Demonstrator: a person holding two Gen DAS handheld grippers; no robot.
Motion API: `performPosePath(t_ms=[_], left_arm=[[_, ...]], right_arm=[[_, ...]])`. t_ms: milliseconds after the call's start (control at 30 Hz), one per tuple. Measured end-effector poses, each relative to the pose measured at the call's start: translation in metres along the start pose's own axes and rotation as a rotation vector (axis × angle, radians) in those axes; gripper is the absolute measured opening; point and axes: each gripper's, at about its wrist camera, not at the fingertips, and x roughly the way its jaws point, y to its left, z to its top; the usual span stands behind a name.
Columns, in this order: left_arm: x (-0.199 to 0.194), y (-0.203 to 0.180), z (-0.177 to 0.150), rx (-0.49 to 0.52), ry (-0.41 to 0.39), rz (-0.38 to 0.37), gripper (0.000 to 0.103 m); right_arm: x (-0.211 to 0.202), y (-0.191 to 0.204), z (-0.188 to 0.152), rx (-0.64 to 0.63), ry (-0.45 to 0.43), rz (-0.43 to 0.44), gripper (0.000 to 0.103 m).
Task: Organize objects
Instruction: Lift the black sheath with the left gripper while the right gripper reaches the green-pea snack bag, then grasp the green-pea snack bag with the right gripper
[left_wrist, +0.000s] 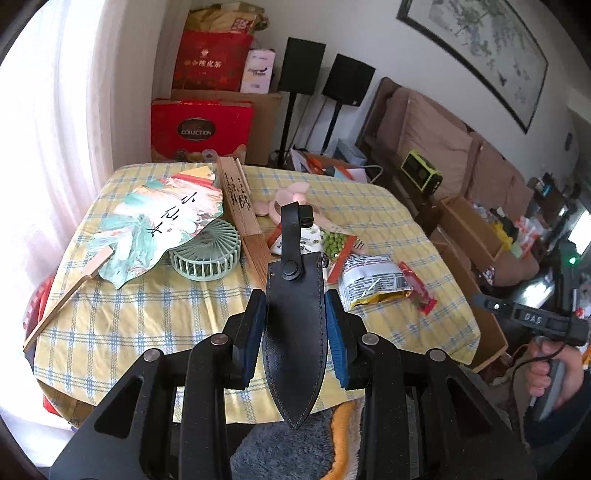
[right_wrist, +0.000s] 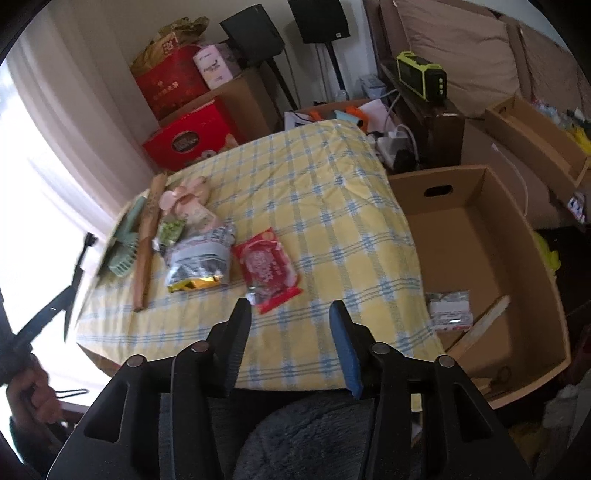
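We see the black leather knife sheath (left_wrist: 295, 332) clamped between the pads of the left hand-held gripper (left_wrist: 295, 321), raised above the yellow-and-blue checked worktop (left_wrist: 147, 314). The right hand-held gripper (right_wrist: 290, 317) hangs with jaws apart and nothing between them, near a red snack packet (right_wrist: 267, 269); an open cardboard box (right_wrist: 487, 258) stands beside the worktop.

1. "COLLECTION" is printed on a dark oval label on the red gift box (left_wrist: 201, 127) standing at the far left behind the table.
2. Gold Chinese characters are printed on the red bag (left_wrist: 210, 61) stacked above it; they are too small to be read surely.
3. "小仙女" is brushed in black on the painted paper fan (left_wrist: 162, 221) lying on the table's left.
4. "DAS" is marked on the right gripper (left_wrist: 532, 317), seen at the near right.
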Motion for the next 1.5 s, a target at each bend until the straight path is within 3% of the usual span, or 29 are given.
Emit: performPosePath(t_ms=[100,333,500,700,833,867,933,1000,1133,1333,1400,1467,1500], left_arm=[[0.001,0.002,0.000,0.007,-0.005,0.004,0.030],[0.005,0.012,-0.003,0.010,-0.003,0.027,0.030],[0.006,0.021,-0.004,-0.005,-0.003,0.047,0.030],[0.002,0.029,-0.002,-0.021,-0.017,0.061,0.030],[-0.001,0.036,-0.001,-0.050,-0.021,0.042,0.030],[-0.002,0.037,-0.001,-0.057,-0.024,0.038,0.030],[-0.006,0.040,0.000,-0.064,-0.033,0.042,0.030],[-0.007,0.043,0.001,-0.065,-0.039,0.059,0.030],[-0.004,0.051,0.001,-0.089,-0.004,0.102,0.030],[0.000,0.054,-0.001,-0.081,0.014,0.179,0.030],[0.002,0.051,-0.001,-0.057,0.014,0.208,0.030],[0.004,0.051,-0.002,-0.058,0.015,0.202,0.030],[0.004,0.051,-0.002,-0.060,0.016,0.197,0.030]], right_arm=[[0.005,0.001,-0.003,-0.044,-0.003,-0.085,0.057],[0.020,0.020,0.003,-0.105,0.026,-0.111,0.059],[0.033,0.053,0.020,-0.147,0.020,-0.091,0.079],[0.040,0.094,0.042,-0.255,-0.048,-0.131,0.083],[0.045,0.122,0.055,-0.359,-0.115,-0.067,0.090],[0.052,0.134,0.057,-0.427,-0.122,-0.018,0.091],[0.068,0.149,0.059,-0.511,-0.086,0.016,0.091],[0.091,0.166,0.063,-0.574,-0.041,-0.006,0.091],[0.127,0.192,0.065,-0.627,0.015,-0.003,0.091],[0.173,0.221,0.045,-0.802,0.008,-0.184,0.085],[0.182,0.221,0.037,-0.837,0.016,-0.214,0.080],[0.186,0.219,0.033,-0.838,0.022,-0.201,0.062],[0.184,0.218,0.031,-0.835,0.017,-0.190,0.060]])
